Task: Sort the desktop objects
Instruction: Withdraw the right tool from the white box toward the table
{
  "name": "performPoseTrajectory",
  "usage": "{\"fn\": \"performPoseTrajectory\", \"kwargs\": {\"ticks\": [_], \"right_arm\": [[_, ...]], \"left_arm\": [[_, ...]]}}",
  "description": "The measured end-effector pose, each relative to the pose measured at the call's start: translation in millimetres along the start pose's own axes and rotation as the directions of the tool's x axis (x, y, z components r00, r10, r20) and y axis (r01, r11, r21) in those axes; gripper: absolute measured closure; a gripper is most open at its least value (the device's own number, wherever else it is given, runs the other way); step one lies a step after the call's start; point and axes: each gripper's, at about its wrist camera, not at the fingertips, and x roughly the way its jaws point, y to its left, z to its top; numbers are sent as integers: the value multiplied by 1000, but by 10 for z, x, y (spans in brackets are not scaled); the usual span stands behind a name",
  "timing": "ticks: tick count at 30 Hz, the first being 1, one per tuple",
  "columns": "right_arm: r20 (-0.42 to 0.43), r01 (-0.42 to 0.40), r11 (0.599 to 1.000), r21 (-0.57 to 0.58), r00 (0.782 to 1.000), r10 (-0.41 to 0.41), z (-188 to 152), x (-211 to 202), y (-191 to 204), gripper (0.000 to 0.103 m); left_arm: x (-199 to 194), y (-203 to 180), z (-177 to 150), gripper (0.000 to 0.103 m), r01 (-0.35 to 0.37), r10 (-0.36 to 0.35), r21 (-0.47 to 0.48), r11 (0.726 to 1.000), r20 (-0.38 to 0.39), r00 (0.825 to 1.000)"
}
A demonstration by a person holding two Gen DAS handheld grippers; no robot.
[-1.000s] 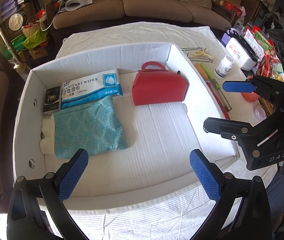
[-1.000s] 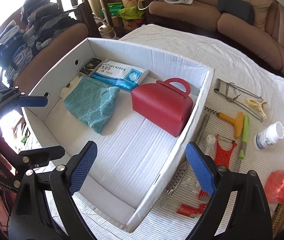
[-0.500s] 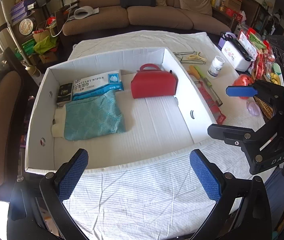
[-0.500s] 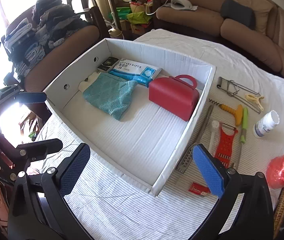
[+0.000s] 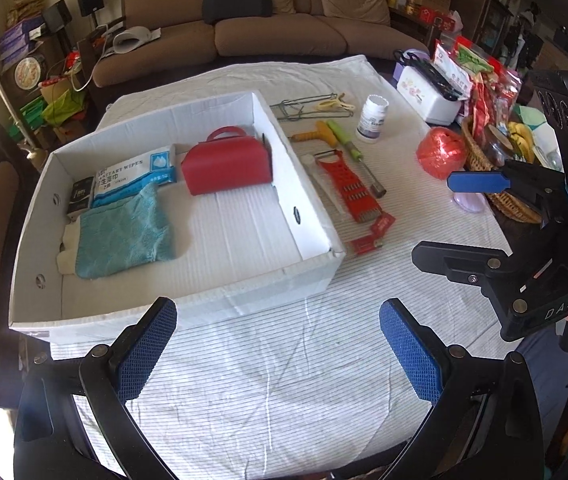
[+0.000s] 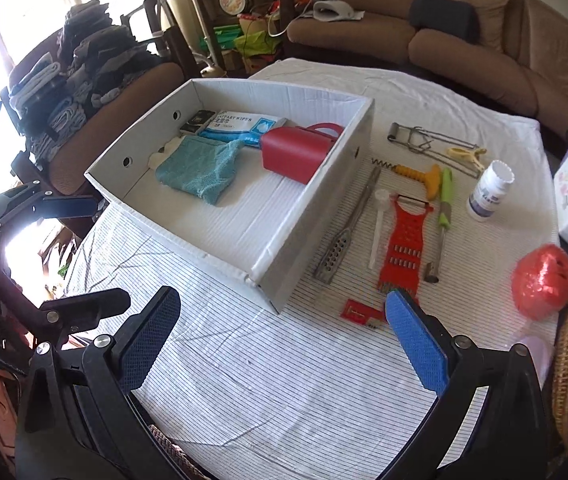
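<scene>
Striped cloth is covering the table (image 5: 284,380) on which the white box (image 5: 315,280) is being filled; wipes (image 5: 136,174), a teal cloth (image 5: 124,240) and a red case (image 5: 224,168) are lying inside. Beside it, the red grater (image 6: 401,240), corkscrew (image 6: 419,172) and pill bottle (image 6: 487,192) are waiting unsorted. Both left gripper (image 5: 278,354) and right gripper (image 6: 284,342) are being held spread, empty. Thin flat tools may be slipped off if pinched shallowly

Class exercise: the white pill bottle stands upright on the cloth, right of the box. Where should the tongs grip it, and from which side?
Grip the white pill bottle across its round body, just under the cap, coming in level from the near side with the right tongs. It stands upright, and its near side looks open; the green-handled tool lies close on its left.
</scene>
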Motion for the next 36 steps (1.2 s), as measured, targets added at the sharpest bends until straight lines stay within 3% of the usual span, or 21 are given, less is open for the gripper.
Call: {"fn": "performPoseTrajectory", "kwargs": {"ticks": [12,19,30,36], "right_arm": [[8,115,977,181,993,-118,-537,-426,-1238,0],[4,184,945,271,981,-192,-815,-606,-1825,0],[14,232,912,338,968,-251,-1014,-843,-2328,0],[22,230,907,354,967,-253,-1028,-891,-2525,0]], "left_arm": [[370,-1120,372,0,75,-76,90,993,1,997],[556,-1543,584,0,37,-40,62,997,40,998],[817,-1981,815,0,-10,9,25,1000,33,999],[969,-2138,938,0,31,-31,23,999,24,999]]}}
